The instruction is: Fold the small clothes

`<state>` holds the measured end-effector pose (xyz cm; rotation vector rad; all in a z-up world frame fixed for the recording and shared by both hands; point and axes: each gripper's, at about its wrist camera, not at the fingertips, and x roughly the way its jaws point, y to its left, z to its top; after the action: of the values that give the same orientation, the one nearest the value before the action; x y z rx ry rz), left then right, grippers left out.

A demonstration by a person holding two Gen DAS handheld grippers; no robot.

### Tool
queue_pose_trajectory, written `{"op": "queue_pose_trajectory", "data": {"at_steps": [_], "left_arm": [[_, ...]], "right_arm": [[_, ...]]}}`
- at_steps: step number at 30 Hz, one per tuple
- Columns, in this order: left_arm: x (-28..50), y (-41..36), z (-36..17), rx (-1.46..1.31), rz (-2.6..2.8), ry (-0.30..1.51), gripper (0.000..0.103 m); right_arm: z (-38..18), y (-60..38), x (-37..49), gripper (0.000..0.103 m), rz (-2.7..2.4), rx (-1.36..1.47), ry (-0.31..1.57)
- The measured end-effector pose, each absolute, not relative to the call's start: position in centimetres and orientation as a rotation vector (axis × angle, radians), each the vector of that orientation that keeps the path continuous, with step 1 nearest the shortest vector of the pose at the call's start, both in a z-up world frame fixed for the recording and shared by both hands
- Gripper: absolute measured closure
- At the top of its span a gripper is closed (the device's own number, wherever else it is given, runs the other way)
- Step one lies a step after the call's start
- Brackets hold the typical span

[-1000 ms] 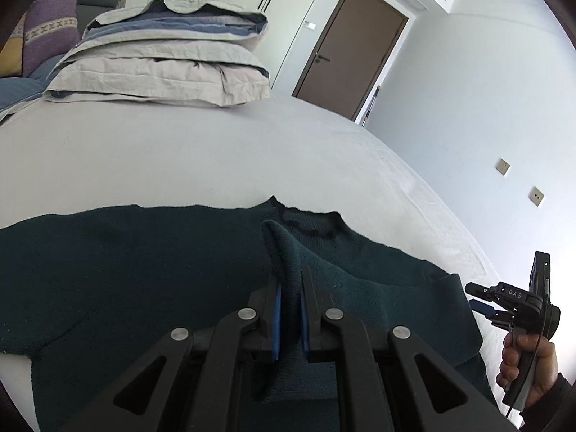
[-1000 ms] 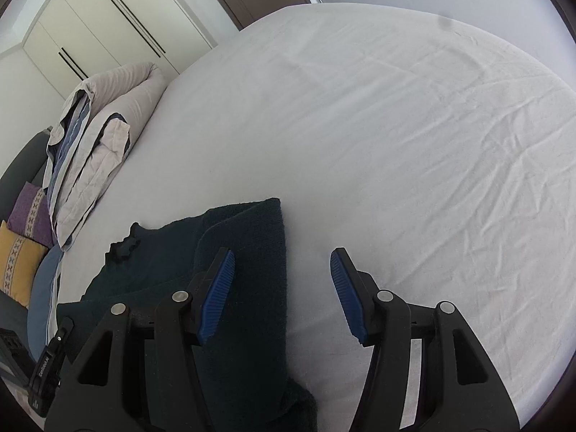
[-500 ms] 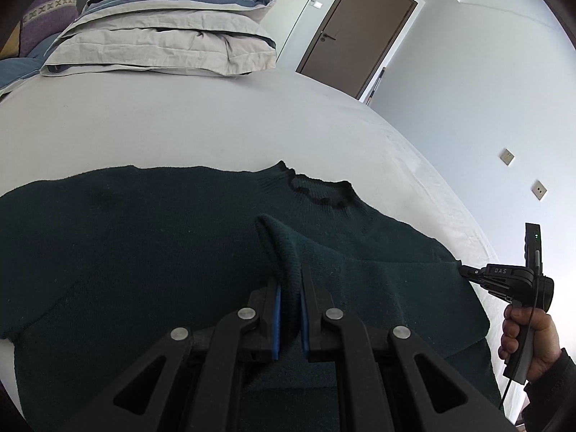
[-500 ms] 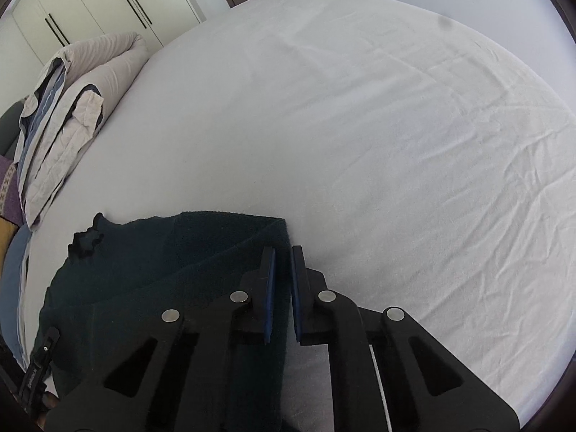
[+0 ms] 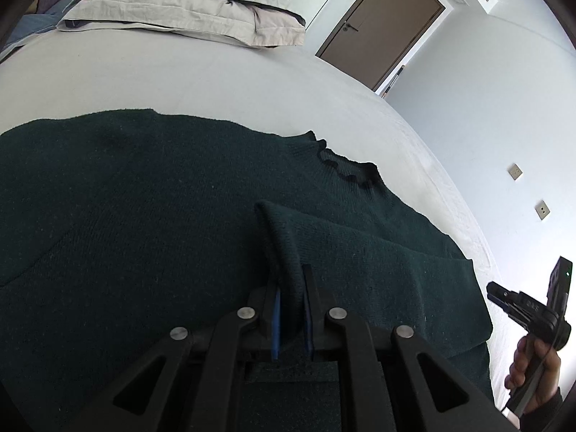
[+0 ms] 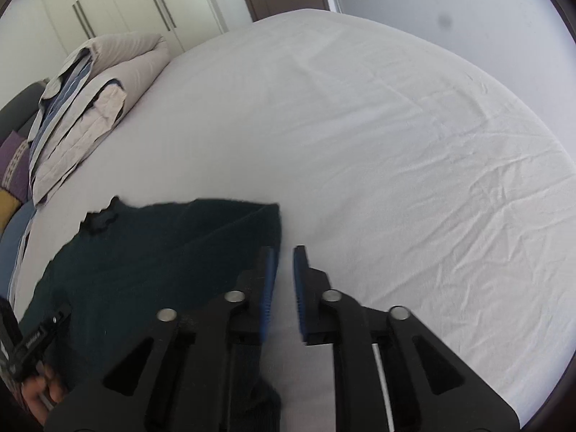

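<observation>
A dark green sweater (image 5: 144, 223) lies flat on the white bed (image 6: 378, 144), with its frilly collar (image 5: 345, 165) toward the folded quilt (image 5: 187, 10) at the far end. One sleeve (image 5: 360, 248) is folded across the sweater's body. The left claw (image 5: 291, 309) is clenched on a raised fold of that sleeve, and the knit stands up between its blue pads (image 5: 275, 324). The right claw (image 6: 284, 270) sits just off the sweater's edge, over the bare sheet. Its jaws have just been opening, and now there is a small gap between them with nothing in it, so it has let go. In the left wrist view, a hand (image 5: 532, 367) holds the right claw's handle beside the sweater, close to the bed's edge. A brown door (image 5: 381, 36) stands behind the bed, past the quilt. White closet doors (image 6: 118, 10) stand behind the quilt too.
</observation>
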<state>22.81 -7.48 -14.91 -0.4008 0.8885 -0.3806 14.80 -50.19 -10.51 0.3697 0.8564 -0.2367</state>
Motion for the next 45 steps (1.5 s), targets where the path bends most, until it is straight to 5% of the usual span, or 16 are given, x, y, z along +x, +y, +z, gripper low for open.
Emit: {"op": "queue_pose_trajectory", "data": {"at_steps": [1, 4, 5, 7, 9, 26, 29, 30, 32, 34, 41, 45], "left_arm": [[22.8, -7.5, -14.9, -0.401, -0.381, 0.888, 0.091], [22.8, -7.5, -15.0, -0.404, -0.383, 0.888, 0.091], [22.8, -7.5, -15.0, -0.404, -0.383, 0.887, 0.091], [22.7, -7.4, -14.9, -0.401, -0.383, 0.886, 0.091], [22.7, -7.4, -14.9, -0.402, -0.384, 0.886, 0.091], [21.9, -7.4, -15.0, -0.377, -0.379, 0.888, 0.089], [21.9, -6.5, -14.3, -0.41, -0.403, 0.928, 0.084], [21.5, -5.5, -13.7, -0.443, -0.407, 0.936, 0.079], [19.7, -2.4, -12.0, -0.517, -0.408, 0.877, 0.054], [17.5, 1.6, -10.2, -0.545, -0.356, 0.794, 0.03], [11.9, 20.3, -11.3, -0.797, -0.068, 0.744, 0.032], [8.9, 29.6, -14.1, -1.004, 0.101, 0.73, 0.038]], "right_arm": [[-10.5, -49.4, 14.0, 0.041, -0.232, 0.367, 0.855], [-11.0, -47.4, 12.6, 0.038, -0.227, 0.339, 0.895], [-11.5, -46.8, 12.3, 0.044, -0.215, 0.332, 0.911], [-12.6, -45.8, 12.7, 0.083, -0.207, 0.279, 0.975], [-13.2, -45.2, 12.4, 0.09, -0.214, 0.247, 0.965], [-15.0, -47.9, 11.0, 0.093, -0.285, 0.341, 0.889], [-14.5, -48.0, 10.6, 0.087, -0.254, 0.364, 0.871], [-13.8, -48.0, 10.2, 0.073, -0.272, 0.361, 0.876], [-11.6, -47.5, 8.3, 0.051, -0.312, 0.376, 0.818], [-9.5, -46.4, 6.2, 0.051, -0.304, 0.382, 0.716], [-5.5, -38.0, 2.9, 0.033, -0.201, 0.306, 0.604], [-5.2, -33.3, 3.4, 0.032, -0.092, 0.352, 0.63]]}}
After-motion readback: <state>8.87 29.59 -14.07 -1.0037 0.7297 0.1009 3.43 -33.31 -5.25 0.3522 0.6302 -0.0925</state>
